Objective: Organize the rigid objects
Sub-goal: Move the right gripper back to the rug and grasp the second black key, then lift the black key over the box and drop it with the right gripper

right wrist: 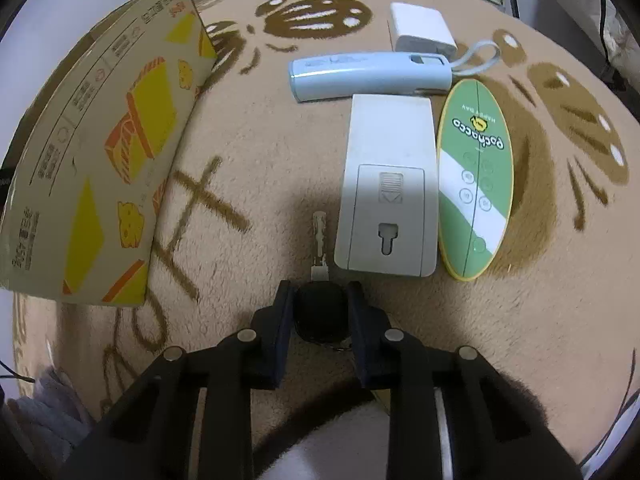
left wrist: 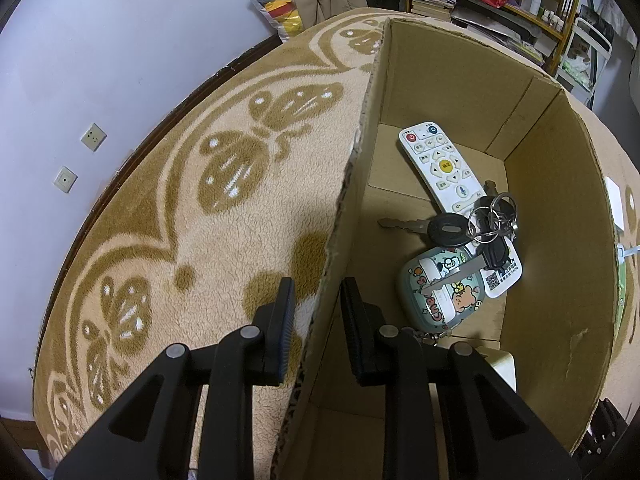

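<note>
Right gripper (right wrist: 319, 304) had its jaws pinched on the black head of a key (right wrist: 319, 308), blade pointing away from me, key lying on the tan blanket (right wrist: 248, 160). Left gripper (left wrist: 318, 300) was clamped on the near wall of the cardboard box (left wrist: 552, 216), one pad inside, one outside, steadying it.

Places relative to the box: the key sat off its printed outer face, with the blanket between. Beyond the key, farther from the box, lay the grey remote (right wrist: 386, 184) face down, the green oval card (right wrist: 476, 176), the blue stick device (right wrist: 370, 74) and the white charger (right wrist: 422, 26). Inside the box already: white remote (left wrist: 440, 168), key bunch (left wrist: 480, 224), cartoon pouch (left wrist: 440, 296).

My take on doing it well: lift straight up first, since the blade tip lay just beside the grey remote's edge and could snag it. Carry over the rim, release low. Keep the left clamp on so the box doesn't skid.

Couldn't make out: what hung from the key's ring, hidden behind the jaws. The pouch's lower end was cut off by the left finger. Box floor nearest me was out of sight.
</note>
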{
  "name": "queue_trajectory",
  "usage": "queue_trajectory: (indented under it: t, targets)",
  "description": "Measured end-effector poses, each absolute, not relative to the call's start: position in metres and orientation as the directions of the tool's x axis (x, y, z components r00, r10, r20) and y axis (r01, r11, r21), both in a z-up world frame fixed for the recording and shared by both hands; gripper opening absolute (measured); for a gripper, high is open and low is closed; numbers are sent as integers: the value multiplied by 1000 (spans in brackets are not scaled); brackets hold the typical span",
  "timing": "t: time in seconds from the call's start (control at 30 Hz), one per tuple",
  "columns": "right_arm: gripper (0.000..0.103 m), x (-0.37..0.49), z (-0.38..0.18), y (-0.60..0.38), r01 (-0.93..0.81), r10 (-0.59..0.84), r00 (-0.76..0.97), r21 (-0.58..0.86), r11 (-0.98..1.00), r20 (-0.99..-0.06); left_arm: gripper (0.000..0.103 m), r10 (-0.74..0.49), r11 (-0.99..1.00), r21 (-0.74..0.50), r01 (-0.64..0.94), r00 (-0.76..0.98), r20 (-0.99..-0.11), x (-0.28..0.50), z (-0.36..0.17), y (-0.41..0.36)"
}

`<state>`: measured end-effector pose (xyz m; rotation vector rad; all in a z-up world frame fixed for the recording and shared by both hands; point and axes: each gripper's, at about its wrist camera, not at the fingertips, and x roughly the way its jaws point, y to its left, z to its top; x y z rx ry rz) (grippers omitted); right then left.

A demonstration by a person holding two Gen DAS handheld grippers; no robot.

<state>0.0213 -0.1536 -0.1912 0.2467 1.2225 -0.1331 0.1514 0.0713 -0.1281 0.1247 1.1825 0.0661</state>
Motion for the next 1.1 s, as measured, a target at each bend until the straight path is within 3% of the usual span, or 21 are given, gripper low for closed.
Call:
queue_trajectory:
  t: [0.43,1.1]
  targets:
    - [28,25,-151,-142,230,-96,472,18,973,-876,23,122,990,138,16,379,-917,152,-127,72]
    - [28,78,-75,-131,169,-38,689,110,979,-724,23,126,990,142,16,382,-916,151,-127,71]
